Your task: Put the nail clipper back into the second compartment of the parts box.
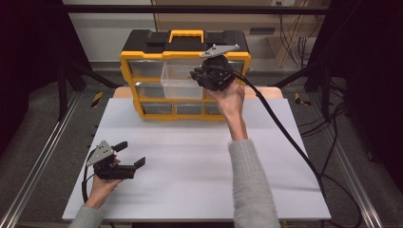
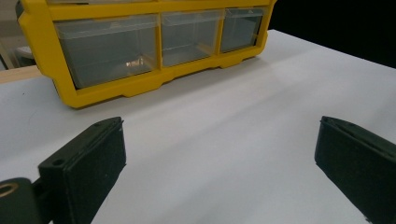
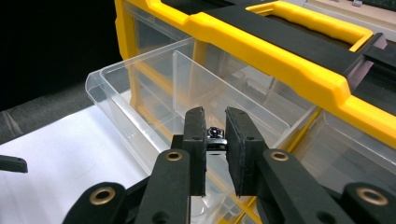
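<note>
- White tabletop point(image 1: 190, 175) is filling the workspace, with dark curtains at the sides and a yellow-and-black drawer organiser point(image 1: 184, 71) standing at the 12 o'clock edge.
- One clear drawer point(image 1: 183, 81) is sticking out of the organiser's upper rows toward the person, and the right gripper point(image 1: 205, 76) is hovering at its 3 o'clock side, held up by a hand in a grey sleeve.
- In the right gripper view, the right gripper's jaws are pinching a small dark metal part point(image 3: 215, 138), possibly a screw or bolt, just above the open drawer point(image 3: 187, 93).
- Judging by that pose, the step in hand is dropping the part into the drawer; doing it well is a matter of carrying the tips past the near wall, lowering them toward the floor of the drawer, then easing the jaws apart so the piece is not bouncing out.
- At about 8 o'clock on the table, the left gripper point(image 1: 129, 154) is resting low in the person's other hand, jaws spread wide and gripping nothing; its own view is looking across bare tabletop at the organiser's bottom row of drawers point(image 2: 159, 42).
- What the pinched part is exactly is staying hard to make out: the pads are covering most of it.
- Whether the open drawer is already holding anything is unclear through the clear plastic, and something small is glinting inside the bottom-left drawer point(image 2: 133, 62), too faint to identify.
</note>
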A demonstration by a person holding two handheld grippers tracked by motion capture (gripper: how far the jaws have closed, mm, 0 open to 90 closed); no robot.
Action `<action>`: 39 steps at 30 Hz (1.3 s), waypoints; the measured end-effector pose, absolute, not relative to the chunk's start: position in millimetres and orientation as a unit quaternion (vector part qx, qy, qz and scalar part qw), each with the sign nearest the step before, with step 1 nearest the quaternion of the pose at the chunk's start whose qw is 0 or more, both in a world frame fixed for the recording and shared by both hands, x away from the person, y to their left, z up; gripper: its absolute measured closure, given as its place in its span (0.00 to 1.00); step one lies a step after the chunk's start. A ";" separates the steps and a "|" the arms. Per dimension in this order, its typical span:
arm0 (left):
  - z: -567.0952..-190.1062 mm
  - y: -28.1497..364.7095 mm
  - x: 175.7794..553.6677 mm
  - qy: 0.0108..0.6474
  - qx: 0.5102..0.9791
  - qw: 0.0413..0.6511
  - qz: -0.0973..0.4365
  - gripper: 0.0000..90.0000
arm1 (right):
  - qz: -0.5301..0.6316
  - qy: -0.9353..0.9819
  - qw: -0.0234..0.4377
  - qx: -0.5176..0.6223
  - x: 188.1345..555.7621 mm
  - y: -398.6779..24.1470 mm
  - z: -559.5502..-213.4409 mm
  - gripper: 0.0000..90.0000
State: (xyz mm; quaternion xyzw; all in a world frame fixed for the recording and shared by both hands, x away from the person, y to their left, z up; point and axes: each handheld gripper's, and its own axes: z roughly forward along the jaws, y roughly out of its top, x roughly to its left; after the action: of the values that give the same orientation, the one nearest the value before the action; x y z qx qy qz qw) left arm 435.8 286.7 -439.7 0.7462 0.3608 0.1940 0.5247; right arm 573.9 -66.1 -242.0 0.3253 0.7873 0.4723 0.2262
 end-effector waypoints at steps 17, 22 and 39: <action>-439.6 286.6 435.6 0.362 0.744 0.527 0.193 0.02 | 0.524 0.748 0.257 0.317 560.3 -75.8 -233.0 0.46; -439.7 286.7 435.8 0.360 0.746 0.525 0.194 0.02 | 0.550 0.728 0.268 0.309 548.7 -83.9 -231.8 0.28; -440.0 286.1 435.6 0.362 0.747 0.524 0.193 0.02 | 0.560 0.718 0.271 0.312 509.8 -113.0 -259.4 0.03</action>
State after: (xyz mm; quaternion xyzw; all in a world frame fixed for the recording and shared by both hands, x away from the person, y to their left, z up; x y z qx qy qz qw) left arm 435.6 286.1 -440.0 0.7467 0.3615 0.1933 0.5239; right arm 509.8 -113.0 -259.4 0.3125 0.7179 0.5599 0.2709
